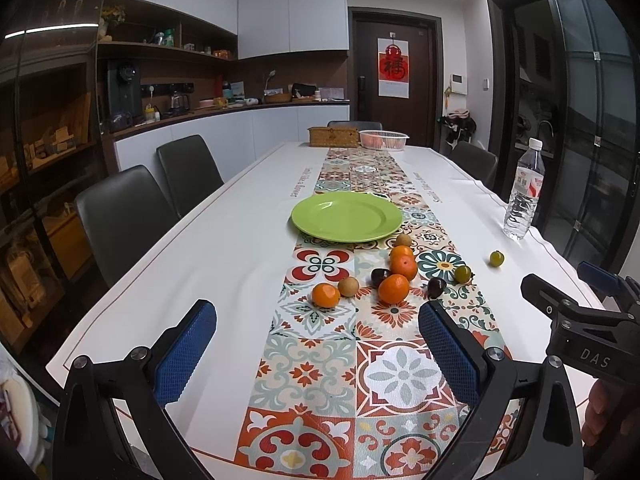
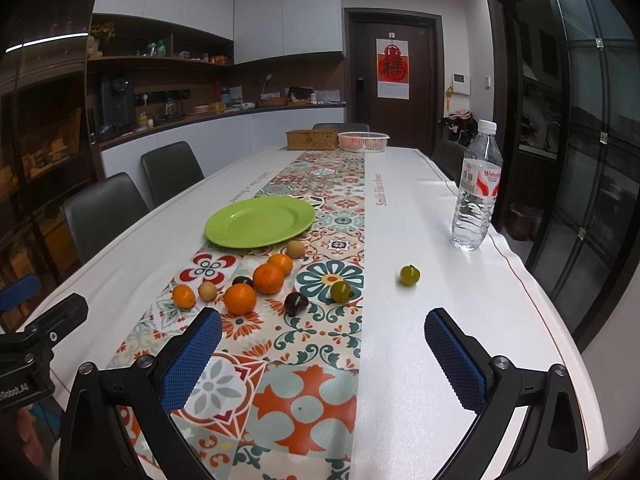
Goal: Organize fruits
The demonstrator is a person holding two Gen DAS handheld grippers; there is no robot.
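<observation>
A green plate (image 1: 346, 217) (image 2: 259, 221) lies bare on the patterned runner. In front of it lie several loose fruits: oranges (image 1: 393, 289) (image 2: 239, 299), small tan fruits (image 1: 348, 286) (image 2: 207, 291), dark plums (image 1: 436, 287) (image 2: 295, 303) and green plums (image 1: 462, 274) (image 2: 340, 291). One green plum (image 1: 496, 258) (image 2: 409, 275) lies apart on the white cloth to the right. My left gripper (image 1: 318, 322) is open and empty, short of the fruits. My right gripper (image 2: 323, 330) is open and empty, short of the dark plum.
A water bottle (image 1: 524, 190) (image 2: 476, 186) stands near the table's right edge. A wicker box (image 1: 333, 136) (image 2: 312, 139) and a white basket (image 1: 383, 139) (image 2: 363, 141) stand at the far end. Dark chairs (image 1: 120, 220) (image 2: 104, 216) line the left side.
</observation>
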